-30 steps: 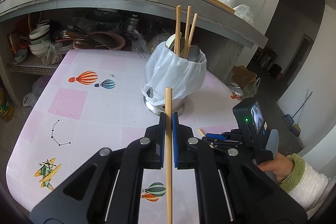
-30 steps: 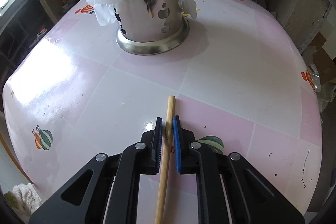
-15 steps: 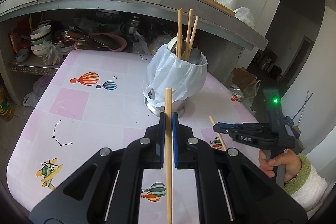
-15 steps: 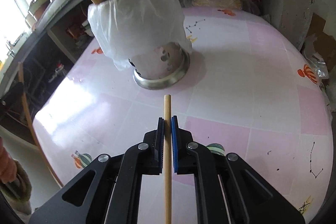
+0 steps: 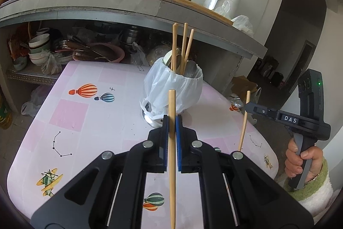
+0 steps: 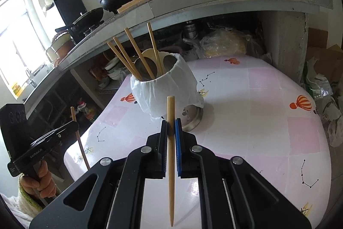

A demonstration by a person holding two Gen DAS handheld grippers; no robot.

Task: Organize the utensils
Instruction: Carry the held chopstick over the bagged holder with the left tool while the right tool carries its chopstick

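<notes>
- Left gripper (image 5: 170, 121) is clamping one chopstick (image 5: 172, 143); right gripper (image 6: 170, 125) is clamping another chopstick (image 6: 170, 143).
- Both are waiting short of the bag-lined holder (image 5: 171, 89) ahead of the jaws.
- Next, probably: tipping each over the rim and releasing.

One pale wooden chopstick (image 5: 172, 143) stands nearly upright, pinched at mid-length, thick square end up – clear of the pink table. A second chopstick (image 6: 170, 153), same wood, is likewise gripped upright, its tapered tip pointing down. The steel utensil holder (image 6: 188, 115), perforated and draped in a white plastic bag (image 5: 171, 87), stands on the table – it holds several leaning chopsticks (image 6: 137, 59) and spoons (image 5: 190, 70)
</notes>
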